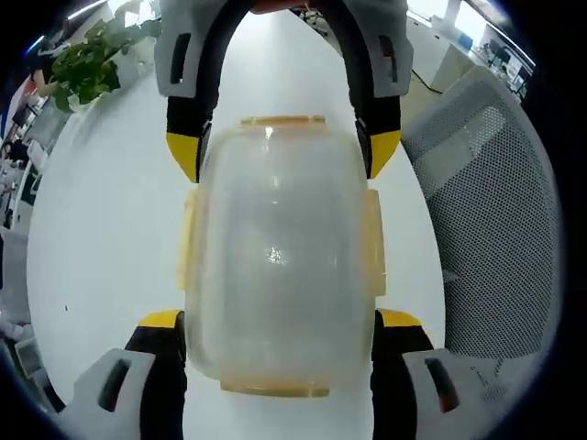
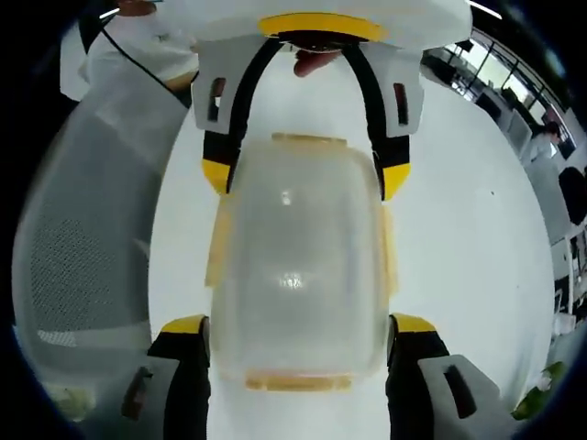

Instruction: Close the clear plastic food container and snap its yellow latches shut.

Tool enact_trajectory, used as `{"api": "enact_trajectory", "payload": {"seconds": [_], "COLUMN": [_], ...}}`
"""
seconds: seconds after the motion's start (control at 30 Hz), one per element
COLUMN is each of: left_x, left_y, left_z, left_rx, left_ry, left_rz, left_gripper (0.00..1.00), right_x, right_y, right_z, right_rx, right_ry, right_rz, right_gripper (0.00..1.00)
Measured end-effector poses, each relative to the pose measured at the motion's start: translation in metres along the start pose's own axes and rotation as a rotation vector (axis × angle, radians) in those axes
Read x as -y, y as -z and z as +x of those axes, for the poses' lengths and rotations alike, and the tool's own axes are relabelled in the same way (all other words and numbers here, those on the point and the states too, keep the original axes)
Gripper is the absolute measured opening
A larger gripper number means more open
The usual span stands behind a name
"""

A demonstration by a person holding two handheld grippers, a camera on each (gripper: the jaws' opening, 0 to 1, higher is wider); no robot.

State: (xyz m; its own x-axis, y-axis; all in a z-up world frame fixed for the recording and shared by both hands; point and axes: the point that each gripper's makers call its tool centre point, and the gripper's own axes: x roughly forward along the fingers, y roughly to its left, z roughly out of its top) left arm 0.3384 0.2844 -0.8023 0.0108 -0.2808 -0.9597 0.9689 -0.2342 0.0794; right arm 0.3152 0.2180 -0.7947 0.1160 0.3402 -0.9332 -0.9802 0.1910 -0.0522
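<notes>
Jaws of the left gripper (image 1: 280,321) rise from the bottom of the left gripper view and press both long sides of the clear container (image 1: 280,261) at frame centre, gripping it. Opposite, the right gripper (image 1: 284,151) clamps the far end from the top of the frame. From the right gripper view, the same container (image 2: 298,270) sits mid-frame between both pairs of jaws, above the white surface (image 2: 477,229). Yellow latches (image 1: 189,240) line its edges. A mesh chair (image 1: 495,211) stands at right, a plant (image 1: 87,64) upper left.
</notes>
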Motion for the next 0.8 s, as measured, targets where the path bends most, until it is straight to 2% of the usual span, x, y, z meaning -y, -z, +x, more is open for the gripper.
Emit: {"api": "enact_trajectory", "payload": {"seconds": [0.13,0.23,0.33,0.63,0.8], "left_x": [-0.0017,0.0007,0.0014,0.0010,0.0034], "left_y": [-0.0002,0.0000,-0.0009,-0.0018,-0.0013], "left_z": [0.0018,0.0017,0.0020,0.0018,0.0016], "left_rx": [-0.011,-0.018,-0.021,0.015,0.009], "left_ry": [-0.032,-0.036,-0.040,-0.047,-0.054], "left_rz": [-0.048,-0.087,-0.107,-0.127,-0.142], "left_gripper": [0.84,0.84,0.83,0.83,0.83], "right_x": [0.0036,0.0051,0.0061,0.0074,0.0062], "right_y": [0.0013,0.0016,0.0024,0.0026,0.0024], "right_z": [0.0003,-0.0004,0.0005,0.0001,0.0003], "right_rx": [-0.001,0.022,0.016,0.020,0.031], "right_ry": [-0.004,-0.028,-0.039,-0.042,-0.038], "right_rz": [-0.027,-0.061,-0.088,-0.096,-0.111], "right_gripper": [0.79,0.79,0.78,0.78,0.78]}}
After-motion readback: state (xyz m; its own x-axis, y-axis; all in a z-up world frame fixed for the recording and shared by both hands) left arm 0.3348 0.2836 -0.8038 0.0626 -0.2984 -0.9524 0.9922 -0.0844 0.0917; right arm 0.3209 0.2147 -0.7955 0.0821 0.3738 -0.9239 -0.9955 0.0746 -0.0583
